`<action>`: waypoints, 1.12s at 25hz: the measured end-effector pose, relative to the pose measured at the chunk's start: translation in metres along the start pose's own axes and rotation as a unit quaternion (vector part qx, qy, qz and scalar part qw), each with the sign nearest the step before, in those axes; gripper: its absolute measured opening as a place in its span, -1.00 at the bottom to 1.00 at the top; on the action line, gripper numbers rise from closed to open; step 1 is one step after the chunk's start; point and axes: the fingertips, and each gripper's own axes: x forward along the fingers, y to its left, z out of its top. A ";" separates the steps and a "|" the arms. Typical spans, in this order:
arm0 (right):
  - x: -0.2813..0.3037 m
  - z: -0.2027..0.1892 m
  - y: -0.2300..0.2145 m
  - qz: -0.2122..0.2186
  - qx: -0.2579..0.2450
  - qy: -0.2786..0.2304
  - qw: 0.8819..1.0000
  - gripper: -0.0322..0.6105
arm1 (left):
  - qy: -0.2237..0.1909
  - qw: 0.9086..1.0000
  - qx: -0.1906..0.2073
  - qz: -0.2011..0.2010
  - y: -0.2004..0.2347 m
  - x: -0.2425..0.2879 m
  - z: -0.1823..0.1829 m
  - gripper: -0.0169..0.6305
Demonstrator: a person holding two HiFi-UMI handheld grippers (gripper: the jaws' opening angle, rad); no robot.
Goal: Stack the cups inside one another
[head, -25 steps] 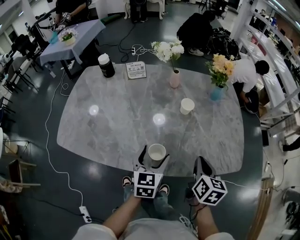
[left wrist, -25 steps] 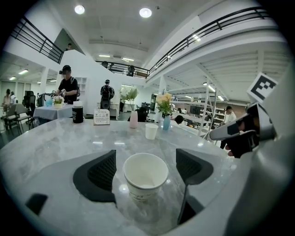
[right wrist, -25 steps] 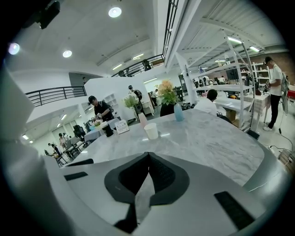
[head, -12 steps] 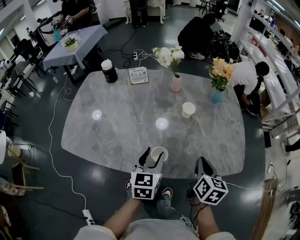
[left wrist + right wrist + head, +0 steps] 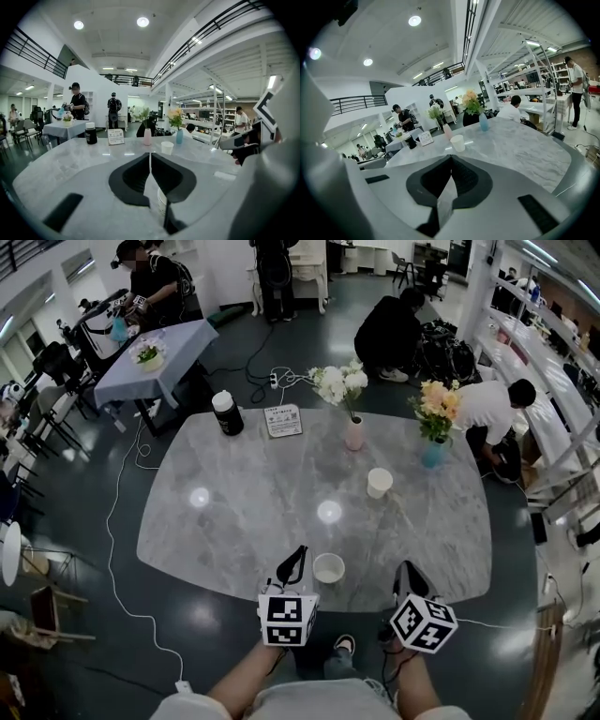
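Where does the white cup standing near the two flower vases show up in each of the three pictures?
Head view: white cup slightly right of picture centre.
Left gripper view: white cup just right of and below centre.
Right gripper view: white cup just below centre.
Shared landmark: the pink vase, left of the cup in all three.

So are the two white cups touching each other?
Apart. The head view shows bare table between the near cup and the far cup.
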 end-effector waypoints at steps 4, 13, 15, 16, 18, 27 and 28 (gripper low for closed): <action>-0.001 0.007 0.004 -0.006 0.003 -0.009 1.000 -0.88 | -0.008 1.000 -0.013 -0.007 0.010 -0.003 0.013 -0.91; 0.001 0.015 0.014 -0.033 0.008 -0.033 0.999 -0.88 | -0.027 0.999 -0.022 -0.026 0.037 -0.003 0.034 -0.92; 0.003 0.015 0.020 -0.035 0.008 -0.037 0.999 -0.88 | -0.033 0.999 -0.020 -0.031 0.042 -0.002 0.039 -0.92; 0.004 0.016 0.023 -0.035 0.007 -0.039 0.999 -0.88 | -0.036 0.999 -0.020 -0.033 0.044 -0.001 0.041 -0.91; 0.004 0.017 0.029 -0.034 0.004 -0.041 0.999 -0.88 | -0.039 0.998 -0.021 -0.036 0.047 -0.001 0.044 -0.92; 0.000 0.016 0.028 -0.046 0.002 -0.043 0.998 -0.88 | -0.030 0.998 -0.016 -0.045 0.044 0.001 0.035 -0.92; -0.001 0.016 0.027 -0.046 0.002 -0.043 0.998 -0.88 | -0.030 0.998 -0.020 -0.048 0.044 0.001 0.035 -0.92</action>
